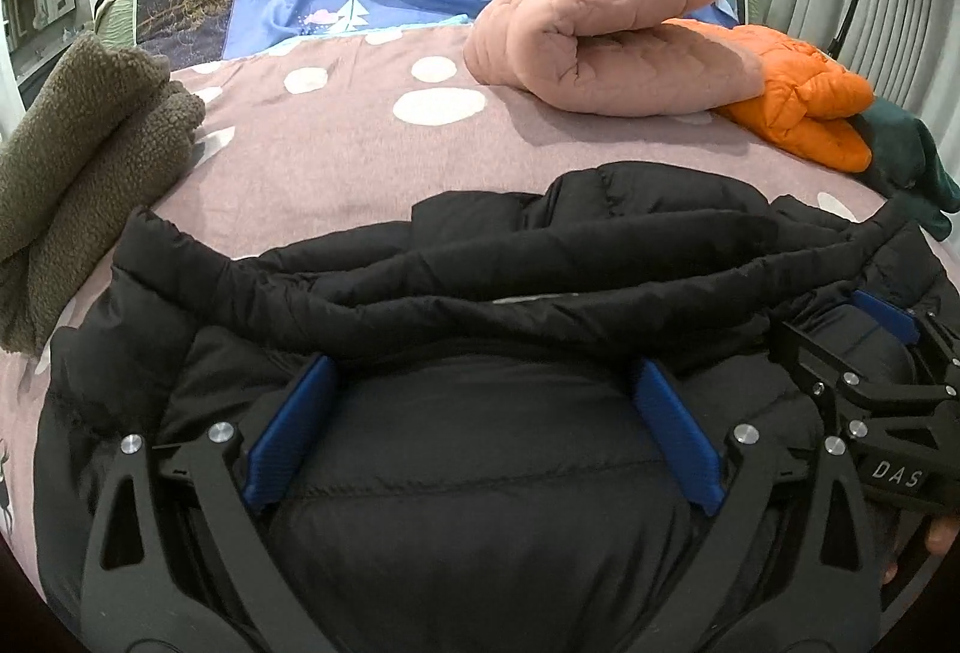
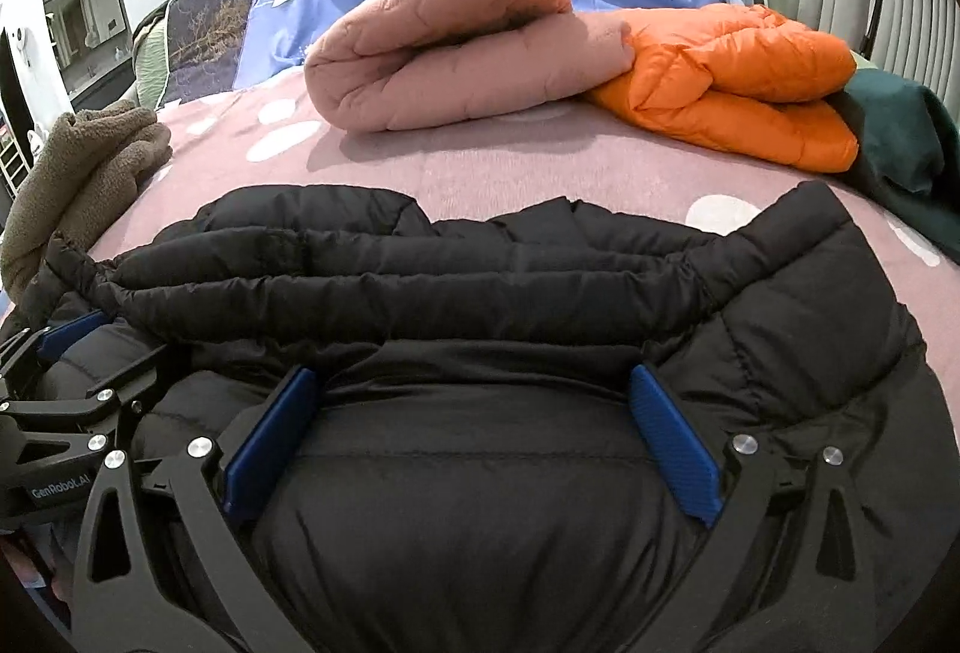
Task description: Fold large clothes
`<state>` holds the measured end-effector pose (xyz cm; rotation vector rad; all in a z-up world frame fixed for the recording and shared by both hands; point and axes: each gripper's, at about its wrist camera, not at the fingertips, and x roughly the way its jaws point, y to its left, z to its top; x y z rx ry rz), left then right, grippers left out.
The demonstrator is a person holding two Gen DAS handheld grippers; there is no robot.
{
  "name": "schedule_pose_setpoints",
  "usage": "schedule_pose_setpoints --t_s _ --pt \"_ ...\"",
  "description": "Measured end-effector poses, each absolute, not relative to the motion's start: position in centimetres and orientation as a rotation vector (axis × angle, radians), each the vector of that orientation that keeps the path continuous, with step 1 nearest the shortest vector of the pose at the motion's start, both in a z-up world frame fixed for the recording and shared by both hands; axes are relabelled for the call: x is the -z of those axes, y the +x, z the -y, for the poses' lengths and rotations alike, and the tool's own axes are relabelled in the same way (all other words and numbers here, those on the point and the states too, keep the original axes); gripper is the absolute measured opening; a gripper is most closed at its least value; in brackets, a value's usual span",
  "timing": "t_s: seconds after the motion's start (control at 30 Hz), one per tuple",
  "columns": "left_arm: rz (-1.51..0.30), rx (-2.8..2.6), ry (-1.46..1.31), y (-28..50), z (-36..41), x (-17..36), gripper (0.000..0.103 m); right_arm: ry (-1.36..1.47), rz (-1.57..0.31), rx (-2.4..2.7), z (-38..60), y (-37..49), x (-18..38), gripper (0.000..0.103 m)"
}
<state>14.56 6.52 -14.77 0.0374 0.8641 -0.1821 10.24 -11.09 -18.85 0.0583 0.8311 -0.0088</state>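
While both grippers straddle it, black puffer jacket (image 1: 480, 257) lies crosswise

Puffer jacket (image 1: 480, 257) nearest on bed (image 1: 336, 155); quilted blanket (image 1: 606, 47) behind; fleece (image 1: 78, 161) at left

A: Where's your black puffer jacket (image 1: 480, 473)?

B: Spread across the near part of the pink spotted bedsheet (image 1: 336, 161), quilted and bulky.

A: Its state?

B: Partly folded: you see long padded rolls bunched across its far edge, sheet showing beyond.
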Motion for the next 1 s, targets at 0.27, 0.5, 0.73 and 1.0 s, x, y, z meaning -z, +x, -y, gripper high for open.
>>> schedule_pose_setpoints --t_s 0.27,0.5,0.73,1.0 --pt "-0.849 0.213 -0.021 13.0 -7.6 12.7 0.097 0.085 -0.771 -0.007 10.5 5.8 15.7 0.102" --pt "-0.860 0.234 0.032 10.3 -8.0 13.7 0.101 0.024 -0.766 -0.039 10.1 3.8 18.4 0.102" --pt "-0.817 0.218 0.044 8.4 -8.2 12.3 0.100 0.049 -0.710 -0.053 11.0 0.9 15.5 0.102" --pt "-0.793 0.180 0.037 5.4 -12.7 14.2 0.101 0.191 -0.782 -0.028 17.7 -0.9 18.9 0.102"
